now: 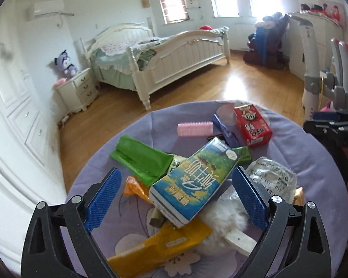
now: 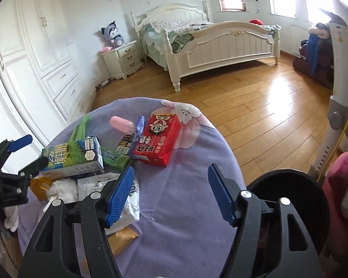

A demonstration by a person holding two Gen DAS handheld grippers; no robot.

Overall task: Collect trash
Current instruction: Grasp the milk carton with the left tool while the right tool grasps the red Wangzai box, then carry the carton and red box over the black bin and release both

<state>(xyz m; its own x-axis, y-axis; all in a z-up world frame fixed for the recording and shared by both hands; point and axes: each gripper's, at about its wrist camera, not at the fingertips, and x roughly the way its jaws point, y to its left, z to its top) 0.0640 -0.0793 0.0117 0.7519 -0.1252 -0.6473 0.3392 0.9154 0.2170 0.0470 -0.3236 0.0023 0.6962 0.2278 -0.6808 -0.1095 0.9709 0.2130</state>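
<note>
Blue-padded fingers (image 1: 104, 199) of the left gripper (image 1: 176, 197) stand spread wide on either side of a blue-and-green milk carton (image 1: 192, 180), neither pad touching it as far as the view shows. That carton lies tilted on top of the trash heap on the round table (image 1: 313, 162), which is draped in a purple flowered cloth. Under its near end sit a yellow wrapper (image 1: 160, 247) and a white fluffy wad (image 1: 225, 217); an orange wrapper (image 1: 134, 185) and a green packet (image 1: 141, 159) lie to its left, and a crinkled clear plastic bag (image 1: 271, 176) to its right. Farther back are a pink hair roller (image 1: 194, 129), a dark blue box (image 1: 225, 129) and a red carton (image 1: 252, 125).

The right gripper (image 2: 171, 194) hangs over bare cloth near the table's right edge, its fingers released and empty, the left one just above the clear plastic bag. A black bin (image 2: 290, 199) stands just beside the table, below that gripper. Beyond lie a wooden floor (image 2: 255, 97) and a white bed (image 2: 220, 44).
</note>
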